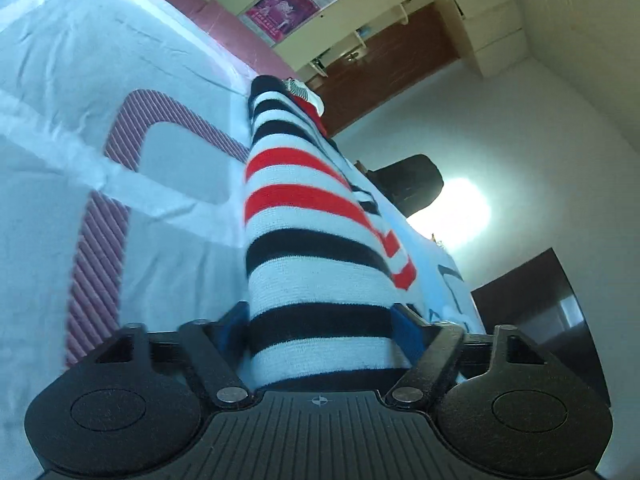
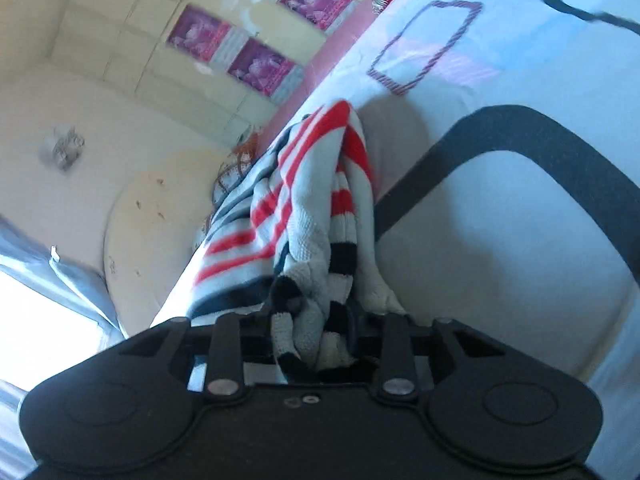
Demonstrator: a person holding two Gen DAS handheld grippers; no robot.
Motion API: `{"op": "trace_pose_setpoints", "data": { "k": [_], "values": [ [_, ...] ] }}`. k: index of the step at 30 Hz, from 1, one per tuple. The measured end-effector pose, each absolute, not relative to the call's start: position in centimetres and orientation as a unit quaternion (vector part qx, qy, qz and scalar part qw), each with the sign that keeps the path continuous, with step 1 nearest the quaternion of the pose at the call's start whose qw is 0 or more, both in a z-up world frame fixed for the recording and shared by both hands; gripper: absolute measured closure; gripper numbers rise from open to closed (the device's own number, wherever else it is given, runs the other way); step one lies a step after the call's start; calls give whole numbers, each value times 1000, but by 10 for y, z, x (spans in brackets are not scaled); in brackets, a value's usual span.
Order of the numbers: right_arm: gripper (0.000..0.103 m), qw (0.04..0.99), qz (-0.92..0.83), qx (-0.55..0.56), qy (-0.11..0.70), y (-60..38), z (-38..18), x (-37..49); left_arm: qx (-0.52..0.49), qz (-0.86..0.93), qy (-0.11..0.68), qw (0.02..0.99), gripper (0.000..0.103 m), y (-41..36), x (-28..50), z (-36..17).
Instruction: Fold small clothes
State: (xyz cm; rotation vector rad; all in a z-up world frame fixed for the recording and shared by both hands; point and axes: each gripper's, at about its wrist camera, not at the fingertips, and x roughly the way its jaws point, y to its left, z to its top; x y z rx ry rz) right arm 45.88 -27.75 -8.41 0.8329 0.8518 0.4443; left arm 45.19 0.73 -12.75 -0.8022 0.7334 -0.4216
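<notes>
A small knitted sweater [image 1: 304, 216] with white, red and dark navy stripes lies stretched over a white bed sheet [image 1: 60, 80]. My left gripper [image 1: 320, 332] is shut on one end of it, the fabric filling the gap between the blue pads [image 1: 404, 328]. The sweater runs away from the gripper toward the headboard. In the right wrist view the same sweater [image 2: 312, 216] is bunched and crumpled, and my right gripper [image 2: 316, 336] is shut on a wad of it. The right fingertips are hidden by the fabric.
The sheet has a pink striped rectangle print [image 1: 100, 216] and a dark grey one [image 2: 532, 132]. A pink headboard [image 1: 224, 20] and a cream cupboard with pink posters [image 2: 224, 48] stand behind. A dark object [image 1: 412, 176] sits by the bed edge.
</notes>
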Motion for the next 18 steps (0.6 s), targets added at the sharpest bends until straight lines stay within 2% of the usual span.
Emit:
{"op": "trace_pose_setpoints", "data": {
  "k": [4, 5, 6, 8, 10, 12, 14, 18],
  "values": [
    [63, 817, 205, 375, 387, -285, -71, 458, -329, -185, 340, 861, 30, 3, 454, -109],
    [54, 826, 197, 372, 376, -287, -67, 456, -322, -181, 336, 866, 30, 3, 455, -104],
    [51, 838, 186, 363, 361, -290, -64, 451, -317, -180, 334, 869, 30, 3, 458, -101],
    [51, 846, 190, 355, 350, -290, -59, 451, -303, -172, 341, 873, 30, 1, 466, -98],
    [52, 836, 201, 345, 376, -284, -67, 462, -293, -168, 344, 876, 30, -1, 472, -98],
    [63, 839, 198, 319, 393, -278, -79, 471, -294, -165, 345, 876, 30, 0, 474, -99],
    [68, 823, 193, 364, 392, -286, -89, 474, -290, -165, 344, 877, 30, -2, 476, -98],
    [65, 819, 194, 377, 386, -285, -91, 470, -286, -167, 344, 879, 30, 3, 474, -100]
  ]
}}
